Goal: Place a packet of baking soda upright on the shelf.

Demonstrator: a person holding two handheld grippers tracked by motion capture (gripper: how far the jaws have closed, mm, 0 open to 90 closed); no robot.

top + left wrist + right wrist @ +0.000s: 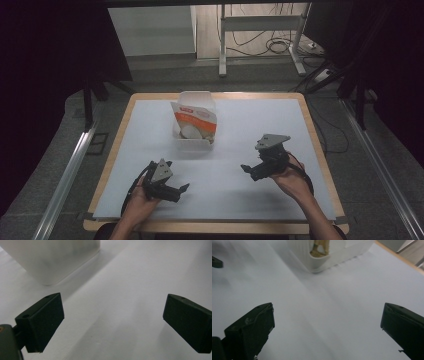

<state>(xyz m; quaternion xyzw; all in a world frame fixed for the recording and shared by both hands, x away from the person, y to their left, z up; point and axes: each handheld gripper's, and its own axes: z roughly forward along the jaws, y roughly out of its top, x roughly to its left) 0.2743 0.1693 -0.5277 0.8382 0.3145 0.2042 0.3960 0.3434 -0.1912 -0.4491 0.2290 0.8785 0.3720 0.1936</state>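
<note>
Our jaws stand spread and empty on both the left gripper and right gripper, low over the white counter. The white plastic tub holding an orange-and-white pouch sits beyond them. From the left gripper view the tub lies ahead; from the right gripper view likewise.

Desk: pale grey-white top, light wood edge. Bin: translucent white plastic, plain. Pouch in the bin: orange and white, red label strip at top, white round shape low on the front. Left gripper: black body, grey plate on top, black jaws. Right gripper: same, black with grey plate. Cables black. Floor: dark grey. Surround mostly black.
</note>
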